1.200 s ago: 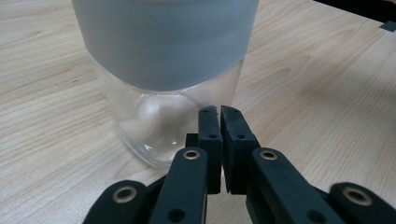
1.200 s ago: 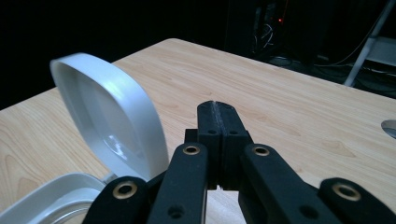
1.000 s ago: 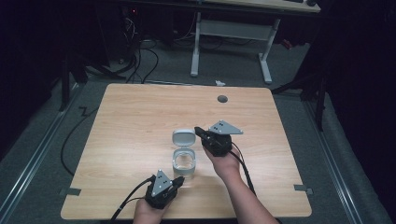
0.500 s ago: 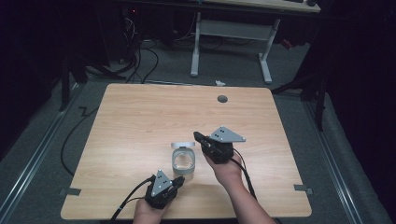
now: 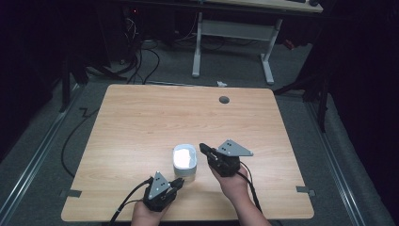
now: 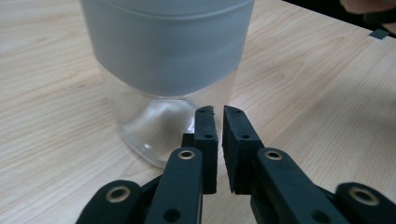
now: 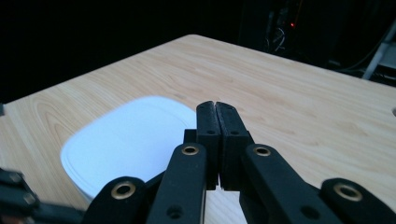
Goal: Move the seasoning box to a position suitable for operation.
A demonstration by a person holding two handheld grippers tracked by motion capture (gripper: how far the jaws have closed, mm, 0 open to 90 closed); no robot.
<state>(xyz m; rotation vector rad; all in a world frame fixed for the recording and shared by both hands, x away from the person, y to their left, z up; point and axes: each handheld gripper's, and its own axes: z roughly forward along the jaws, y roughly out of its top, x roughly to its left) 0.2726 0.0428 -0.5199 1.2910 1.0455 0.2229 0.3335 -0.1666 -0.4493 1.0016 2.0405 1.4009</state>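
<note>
A small clear glass jar (image 5: 184, 173) stands near the table's front middle, with a frosted white lid (image 5: 184, 156) on top of it. My left gripper (image 5: 180, 181) rests low at the jar's near side. In the left gripper view its jaws (image 6: 218, 109) are shut with only a slit between them and hold nothing, and the glass base (image 6: 149, 123) and lid (image 6: 168, 46) rise just ahead to the left. My right gripper (image 5: 202, 147) hovers just right of the lid, shut and empty. In the right gripper view its tips (image 7: 216, 103) sit above the lid's (image 7: 126, 140) right edge.
The wooden table (image 5: 141, 117) has a round cable hole (image 5: 224, 100) at the far right. Tape marks sit on its near edges (image 5: 303, 190). A second desk's legs (image 5: 197, 44) and cables lie on the floor beyond.
The lid lay on the table behind the jar a second ago; now it sits on the jar. My right gripper has come nearer and to the right. The left gripper stayed put.
</note>
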